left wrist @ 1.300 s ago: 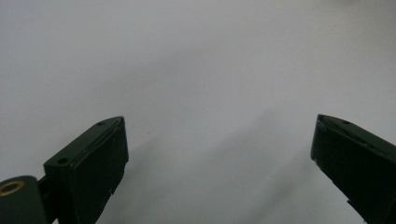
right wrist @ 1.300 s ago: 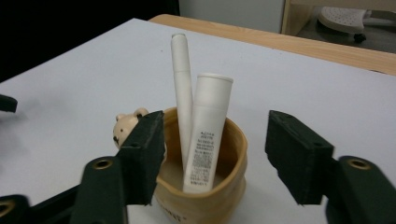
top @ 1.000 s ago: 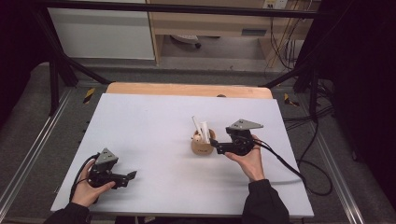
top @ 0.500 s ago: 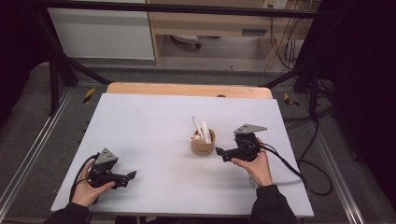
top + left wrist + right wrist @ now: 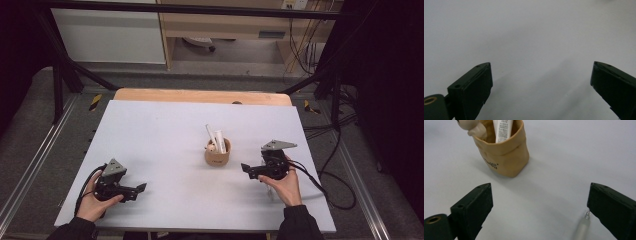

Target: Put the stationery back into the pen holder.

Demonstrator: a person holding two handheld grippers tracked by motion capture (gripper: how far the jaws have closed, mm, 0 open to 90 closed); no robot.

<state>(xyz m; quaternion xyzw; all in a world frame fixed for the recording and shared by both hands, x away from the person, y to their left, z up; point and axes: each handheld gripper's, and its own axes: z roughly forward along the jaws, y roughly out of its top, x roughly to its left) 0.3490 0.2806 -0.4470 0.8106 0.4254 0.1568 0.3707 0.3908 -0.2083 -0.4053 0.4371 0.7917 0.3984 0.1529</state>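
A small tan paper-bag holder (image 5: 217,156) stands upright near the middle of the white table (image 5: 160,135), a little toward the person's right. Its rim is rolled over and there is dark printing low on its side, too small to read. Inside it, a white tube (image 5: 220,141) with fine print stands up against the inner wall, and a thinner white stick (image 5: 210,134) leans out of the rim toward the far left. Beside these a small pale rounded piece (image 5: 474,128) pokes over the rim; what it is cannot be made out.

The right gripper (image 5: 246,168) is held just to the right of the holder, jaws pointing at it but apart from it. In the right gripper view its jaws stand wide apart with nothing between them, and the holder (image 5: 502,155) sits ahead of them, nearer the left jaw, with bare table between. Close to the right jaw a clear, slim pen-like thing (image 5: 582,226) lies flat on the table, its tip just under that jaw's corner; whether they touch is hard to say. It lies outside the grasp, not between the pads.

The left gripper (image 5: 141,188) rests low at the near left part of the table, well apart from the holder. In its own view the jaws are spread wide over plain white surface, gripping nothing.
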